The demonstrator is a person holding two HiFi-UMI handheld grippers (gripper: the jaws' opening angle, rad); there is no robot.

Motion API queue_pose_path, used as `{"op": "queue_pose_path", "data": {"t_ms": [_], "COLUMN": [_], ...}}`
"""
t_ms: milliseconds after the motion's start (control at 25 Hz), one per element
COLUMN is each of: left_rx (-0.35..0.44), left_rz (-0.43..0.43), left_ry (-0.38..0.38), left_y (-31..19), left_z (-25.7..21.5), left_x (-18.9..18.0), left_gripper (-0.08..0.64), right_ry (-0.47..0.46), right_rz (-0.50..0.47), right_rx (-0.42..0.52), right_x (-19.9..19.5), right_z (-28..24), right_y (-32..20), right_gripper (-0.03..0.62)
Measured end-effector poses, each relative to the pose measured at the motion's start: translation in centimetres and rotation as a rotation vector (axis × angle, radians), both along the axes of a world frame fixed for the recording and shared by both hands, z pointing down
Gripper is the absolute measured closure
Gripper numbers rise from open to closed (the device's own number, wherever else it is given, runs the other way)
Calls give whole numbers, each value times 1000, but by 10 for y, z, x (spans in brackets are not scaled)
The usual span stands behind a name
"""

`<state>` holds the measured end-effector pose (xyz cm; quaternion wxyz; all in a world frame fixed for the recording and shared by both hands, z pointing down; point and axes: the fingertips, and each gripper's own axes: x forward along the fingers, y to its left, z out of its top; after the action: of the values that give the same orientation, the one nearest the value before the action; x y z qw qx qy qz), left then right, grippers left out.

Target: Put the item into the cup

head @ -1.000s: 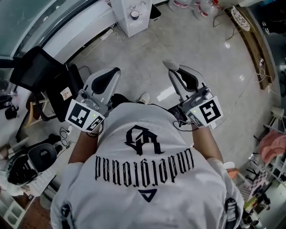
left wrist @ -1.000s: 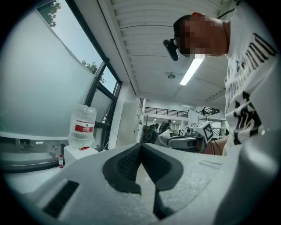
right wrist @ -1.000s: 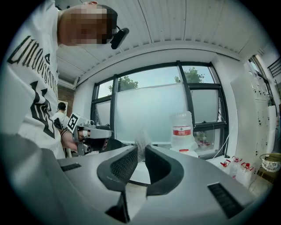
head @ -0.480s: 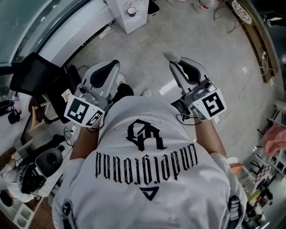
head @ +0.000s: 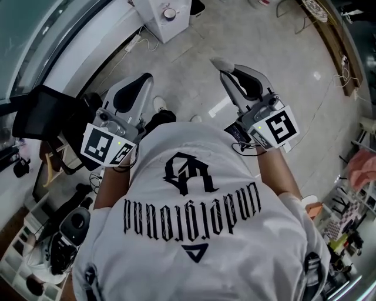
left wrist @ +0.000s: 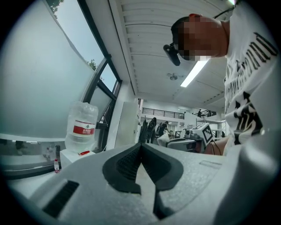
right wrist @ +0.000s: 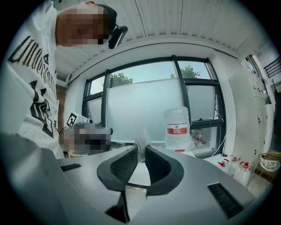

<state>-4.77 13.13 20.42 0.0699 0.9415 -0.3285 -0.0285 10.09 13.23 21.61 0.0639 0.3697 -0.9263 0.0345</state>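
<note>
**Two tongs out front, item pinched in the right one**

Two pairs of tongs, one per hand. Right tongs: jaws narrow, black ribbed pads pressed on a crumpled whitish translucent item that pokes out past the tips. Can't tell what the item is made of. Left tongs: jaws together, pads touching at the tips, nothing between them. Both tongs point roughly level, away from the body, side by side with a gap between them. Each carries a white marker cube with black squares at its rear, near the wrist.

Behind them the person's white T-shirt with black lettering fills the lower half of the head view. Grey tiled floor lies under the tongs.

Small round cup with a dark inside sits on top of a white cabinet at the top edge of the head view. It is well apart from both tongs, and the item is not in it.

Large clear water bottle with a red label stands ahead of the right tongs, in front of a frosted window set in a dark frame. Open white shelf unit with dark clutter sits at the lower left of the head view.
</note>
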Motion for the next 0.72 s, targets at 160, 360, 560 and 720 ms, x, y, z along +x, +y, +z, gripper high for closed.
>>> {"op": "queue_pose_path", "data": {"t_ms": [160,360,560,720], "left_rx": [-6,6,-9,-29], "left_rz": [47,76,96,107], "left_ry": [9,1,10,12], "left_y": [-22,-49,-74,-84], "left_z": [2,-6,-2,7], "left_x": [-23,-56,-90,-107], "left_gripper": [545,545,545,545], "right_ry": [14,19,22,33], "right_rz": [48,54,66,80], "right_rx": [23,21,10,-8], "right_x": [-23,-63,-100,-114], "right_z": [-6,-12,-10,-4], "right_y": [-28,-56,-76,-80], "right_gripper": [535,535,535,535]}}
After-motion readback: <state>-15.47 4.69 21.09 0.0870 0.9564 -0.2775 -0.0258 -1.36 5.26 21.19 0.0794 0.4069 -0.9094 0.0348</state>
